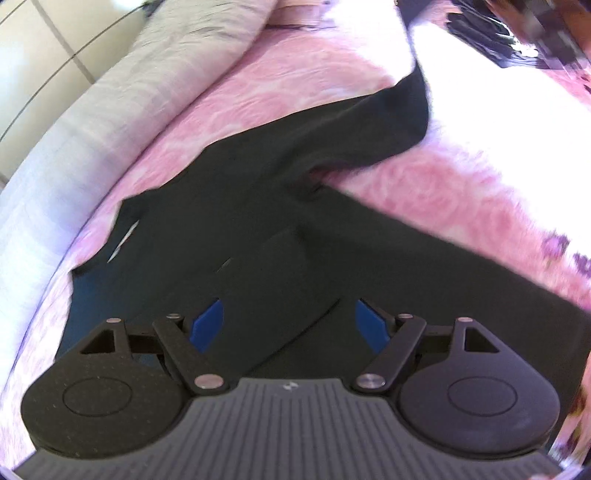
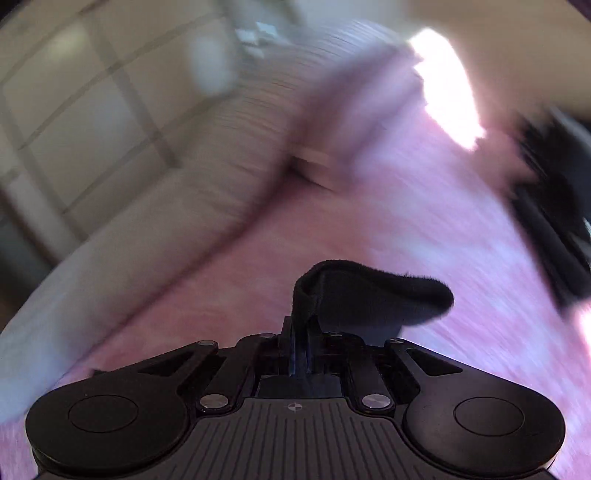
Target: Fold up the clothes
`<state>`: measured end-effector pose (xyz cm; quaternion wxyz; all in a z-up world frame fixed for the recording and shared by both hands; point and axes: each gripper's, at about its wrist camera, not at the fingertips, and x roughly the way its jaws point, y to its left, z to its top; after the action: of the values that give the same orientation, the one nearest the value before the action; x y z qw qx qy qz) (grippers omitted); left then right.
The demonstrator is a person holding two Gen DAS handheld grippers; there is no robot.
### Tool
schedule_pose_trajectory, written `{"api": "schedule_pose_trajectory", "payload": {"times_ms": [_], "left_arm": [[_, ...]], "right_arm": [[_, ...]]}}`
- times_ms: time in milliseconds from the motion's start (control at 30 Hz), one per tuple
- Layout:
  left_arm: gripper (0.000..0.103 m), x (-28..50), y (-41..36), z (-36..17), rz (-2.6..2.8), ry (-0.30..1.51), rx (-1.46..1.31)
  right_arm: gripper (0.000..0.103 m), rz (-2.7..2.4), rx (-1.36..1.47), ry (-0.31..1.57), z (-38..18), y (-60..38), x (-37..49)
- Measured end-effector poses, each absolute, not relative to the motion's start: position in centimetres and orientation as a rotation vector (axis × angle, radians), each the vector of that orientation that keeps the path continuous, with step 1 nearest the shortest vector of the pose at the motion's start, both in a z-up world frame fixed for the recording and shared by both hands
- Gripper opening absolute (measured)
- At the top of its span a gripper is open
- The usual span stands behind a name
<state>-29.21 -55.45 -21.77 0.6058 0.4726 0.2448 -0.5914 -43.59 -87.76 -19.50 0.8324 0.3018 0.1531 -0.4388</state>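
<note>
A black garment [image 1: 280,221] lies spread over the pink bedspread [image 1: 295,85], one long part stretching up to the right. My left gripper [image 1: 291,321] hovers open just above it, blue pads [image 1: 208,321] wide apart with only cloth beneath. In the right wrist view, my right gripper [image 2: 301,332] is shut on a fold of black cloth [image 2: 369,295] that sticks up and out to the right between its fingers. That view is blurred by motion.
A grey-white duvet or pillow roll [image 1: 110,110] runs along the bed's left side, with tiled floor [image 1: 44,48] beyond. More dark clothes [image 1: 491,33] are piled at the far right. Bright sunlight washes out part of the bedspread [image 1: 480,103].
</note>
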Motion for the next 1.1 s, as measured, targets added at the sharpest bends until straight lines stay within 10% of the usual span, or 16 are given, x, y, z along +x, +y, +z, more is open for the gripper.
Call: {"api": "schedule_pose_trajectory", "payload": {"times_ms": [133,433,867,1100], "left_arm": [[0.077,-24.8,-50.9,-21.9,-1.276,0.619,1.058],[0.078,-15.0,-40.8,-22.1,-1.068,0.73,0.975],[0.078,-6.5,-38.1,-21.3,-1.043,0.792,0.737],[0.064,-3.4,-46.3,-24.4,-1.224,0.935,0.587]], "right_arm": [[0.009,-0.612,0.343,0.305,-15.2,-79.2,-31.3],[0.009,-0.058,0.119,0.717,-26.8,-60.0,-14.3],[0.011,-0.146,0.113,0.729,-25.3,-59.2,-12.0],[0.04,-0.35,0.22,0.904,-28.6,-63.4,-18.8]]}}
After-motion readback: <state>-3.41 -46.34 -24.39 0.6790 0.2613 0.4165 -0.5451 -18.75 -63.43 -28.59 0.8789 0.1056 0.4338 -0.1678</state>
